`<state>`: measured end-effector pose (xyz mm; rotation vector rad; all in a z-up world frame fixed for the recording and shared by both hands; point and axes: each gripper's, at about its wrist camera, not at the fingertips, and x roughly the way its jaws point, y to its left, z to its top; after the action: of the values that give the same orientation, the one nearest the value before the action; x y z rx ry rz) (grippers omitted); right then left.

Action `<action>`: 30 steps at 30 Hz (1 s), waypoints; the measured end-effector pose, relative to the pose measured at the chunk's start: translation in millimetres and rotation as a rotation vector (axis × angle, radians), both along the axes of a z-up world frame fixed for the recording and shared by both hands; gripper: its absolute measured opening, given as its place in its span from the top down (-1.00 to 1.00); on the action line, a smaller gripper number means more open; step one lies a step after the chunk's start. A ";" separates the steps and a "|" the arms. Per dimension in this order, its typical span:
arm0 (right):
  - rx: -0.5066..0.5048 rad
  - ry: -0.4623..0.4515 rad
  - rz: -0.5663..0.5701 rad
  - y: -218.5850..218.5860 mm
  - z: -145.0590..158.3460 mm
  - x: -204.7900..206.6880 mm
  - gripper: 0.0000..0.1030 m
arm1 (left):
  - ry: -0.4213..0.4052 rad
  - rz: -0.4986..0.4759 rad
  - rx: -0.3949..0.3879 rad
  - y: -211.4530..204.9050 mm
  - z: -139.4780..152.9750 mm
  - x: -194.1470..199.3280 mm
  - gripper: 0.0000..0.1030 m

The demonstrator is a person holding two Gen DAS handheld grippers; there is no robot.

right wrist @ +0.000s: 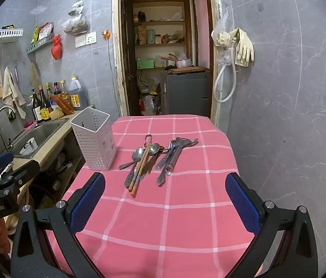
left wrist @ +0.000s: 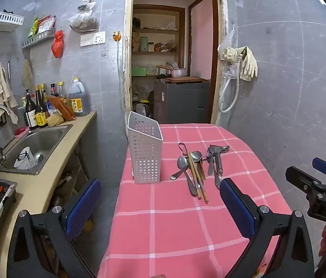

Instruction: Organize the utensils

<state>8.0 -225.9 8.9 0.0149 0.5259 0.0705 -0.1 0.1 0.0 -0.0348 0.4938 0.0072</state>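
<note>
Start of the task, nothing yet sorted. The white holder (left wrist: 145, 153) stands upright at the far left of the desk (left wrist: 176, 231) and looks empty. The utensils (left wrist: 197, 166), spoons, chopsticks (right wrist: 141, 164) and other metal pieces, lie in a loose pile just right of it. The left hand-held gripper (left wrist: 160, 205) and right hand-held gripper (right wrist: 165, 202) hover near, jaws wide, holding nothing. All pieces remain to be moved.
</note>
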 end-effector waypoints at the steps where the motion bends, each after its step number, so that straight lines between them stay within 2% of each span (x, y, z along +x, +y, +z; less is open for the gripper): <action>1: 0.000 0.000 0.000 0.2 0.1 -0.2 -0.98 | 0.001 0.000 0.000 0.0 -0.1 0.2 -1.00; 30: 0.003 -0.004 0.001 0.7 1.7 -2.5 -0.98 | -0.006 -0.003 0.002 -1.3 0.9 0.3 -1.00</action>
<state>5.5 -225.2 10.6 0.0171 0.5214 0.0718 0.2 -1.2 0.9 -0.0320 0.4882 0.0046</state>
